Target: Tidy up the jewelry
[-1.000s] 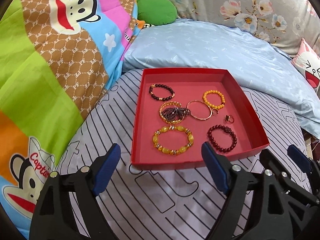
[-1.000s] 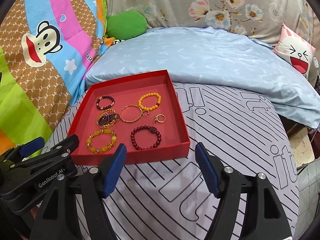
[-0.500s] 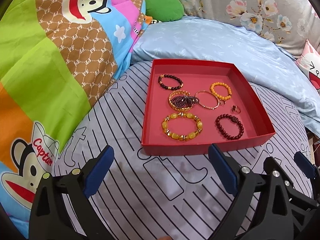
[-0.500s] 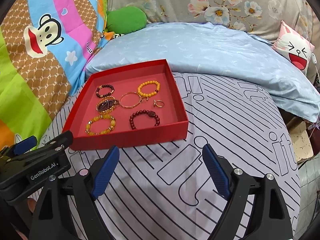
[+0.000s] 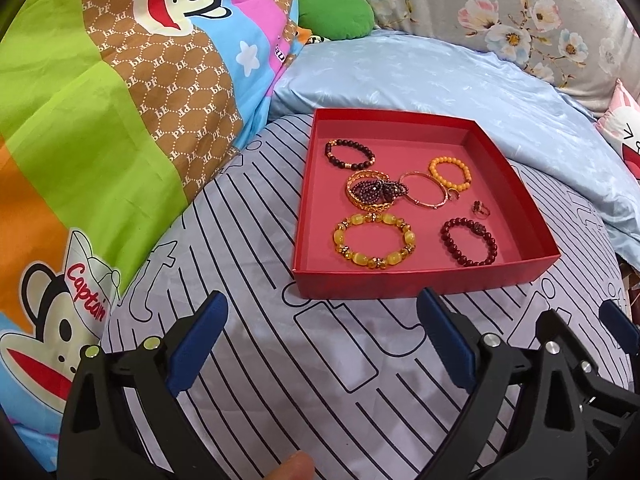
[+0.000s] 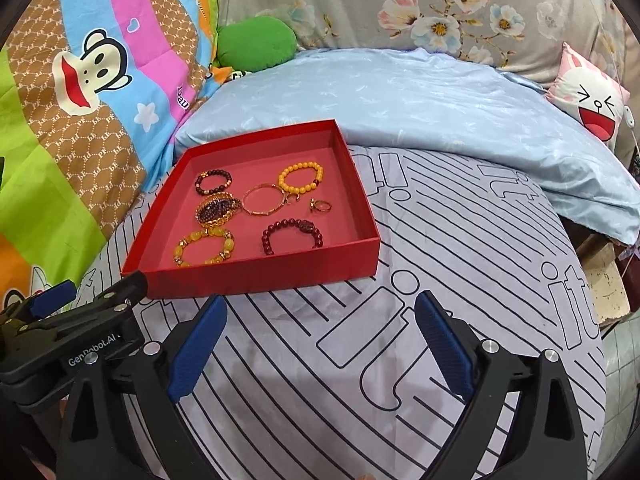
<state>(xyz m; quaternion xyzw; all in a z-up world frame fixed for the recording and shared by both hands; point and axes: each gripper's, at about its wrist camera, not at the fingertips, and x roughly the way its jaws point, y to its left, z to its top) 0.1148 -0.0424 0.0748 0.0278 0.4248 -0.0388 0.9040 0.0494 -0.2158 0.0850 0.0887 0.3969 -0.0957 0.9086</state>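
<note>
— Both of my claws have just been spreading, and the red cardboard tray (image 5: 420, 280) now sits farther from my left claw (image 5: 320, 344) than a second ago. Nothing is between either pair of jaws.

— Why is the tray there?

— It lies on the grey striped bedspread (image 5: 320, 380), centred ahead of both claws, I judge so either can reach in. My right claw (image 6: 320, 344) is spread wide too, touching nothing.

— And the jewelry?

— All inside the tray: the yellow amber-bead bracelet (image 5: 374, 245) and dark red bead bracelet (image 5: 470, 242) nearest, the thin gold bangle (image 5: 425, 190) mid-tray, the small gold ring (image 5: 480, 210) beside it.
</note>
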